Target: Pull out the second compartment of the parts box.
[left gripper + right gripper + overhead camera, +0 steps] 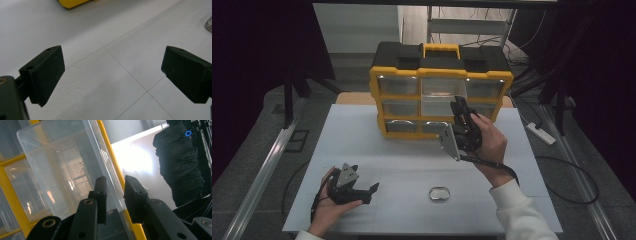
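High view: yellow-and-black plastic organiser cabinet point(441, 90) with clear drawers stands at the far edge of the white bench point(362, 130). A small oval metal tin point(439, 193) lies near the front edge. Right tongs point(458, 106) are raised at the cabinet's middle row; left tongs point(373, 188) rest low on the bench, well apart.

Left gripper view: left tongs point(112, 75) gape wide, nothing between them.

Right gripper view: right tongs point(115, 195) are narrowed astride the front wall of a clear plastic drawer point(65, 167), pulled partly out; whether the pads press it, I cannot tell.

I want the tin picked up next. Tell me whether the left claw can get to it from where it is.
Probably yes. The left claw stands open, and bare table lies between it and the tin.
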`<act>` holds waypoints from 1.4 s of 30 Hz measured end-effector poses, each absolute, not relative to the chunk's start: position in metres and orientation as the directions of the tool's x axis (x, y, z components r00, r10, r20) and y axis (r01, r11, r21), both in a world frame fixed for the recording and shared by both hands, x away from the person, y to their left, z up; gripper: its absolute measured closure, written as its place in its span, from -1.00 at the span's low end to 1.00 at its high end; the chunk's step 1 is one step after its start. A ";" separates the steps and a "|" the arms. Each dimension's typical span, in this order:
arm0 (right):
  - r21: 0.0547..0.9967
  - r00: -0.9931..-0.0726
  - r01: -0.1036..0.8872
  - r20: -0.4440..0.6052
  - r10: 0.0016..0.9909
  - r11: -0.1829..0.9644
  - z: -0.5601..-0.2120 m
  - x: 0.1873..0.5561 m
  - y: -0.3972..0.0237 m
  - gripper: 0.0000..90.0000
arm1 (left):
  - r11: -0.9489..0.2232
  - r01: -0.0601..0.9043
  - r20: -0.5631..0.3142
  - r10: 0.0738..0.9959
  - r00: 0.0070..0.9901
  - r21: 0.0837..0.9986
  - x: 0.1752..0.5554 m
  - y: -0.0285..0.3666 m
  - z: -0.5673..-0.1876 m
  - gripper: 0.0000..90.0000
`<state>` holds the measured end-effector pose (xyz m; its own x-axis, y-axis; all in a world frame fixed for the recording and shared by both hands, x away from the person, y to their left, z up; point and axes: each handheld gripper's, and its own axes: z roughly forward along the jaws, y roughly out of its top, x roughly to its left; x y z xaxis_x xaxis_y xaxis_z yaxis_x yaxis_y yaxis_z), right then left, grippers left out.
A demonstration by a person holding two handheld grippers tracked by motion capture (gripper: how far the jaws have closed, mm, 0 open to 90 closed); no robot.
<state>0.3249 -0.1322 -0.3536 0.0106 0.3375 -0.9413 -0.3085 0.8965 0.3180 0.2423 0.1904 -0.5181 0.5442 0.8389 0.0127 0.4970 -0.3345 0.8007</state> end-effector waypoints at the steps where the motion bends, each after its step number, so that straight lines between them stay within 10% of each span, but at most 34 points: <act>1: 0.318 0.009 -0.306 -0.942 0.337 0.898 -0.353 0.324 -0.132 0.60 | -0.334 0.497 0.013 0.839 0.544 0.801 0.242 0.190 -0.518 -0.88; 38: 0.292 0.015 -0.309 -0.950 0.311 0.905 -0.358 0.320 -0.133 0.56 | -0.339 0.496 0.016 0.837 0.547 0.799 0.242 0.190 -0.518 -0.87; 42: 0.296 0.027 -0.319 -0.947 0.321 0.900 -0.358 0.321 -0.133 0.29 | -0.339 0.495 0.017 0.837 0.547 0.800 0.242 0.190 -0.518 -0.87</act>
<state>0.3213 -0.1330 -0.3576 0.0275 0.3207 -0.9468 -0.3190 0.9004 0.2957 0.2422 0.1904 -0.5182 0.5467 0.8371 0.0166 0.4954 -0.3394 0.7996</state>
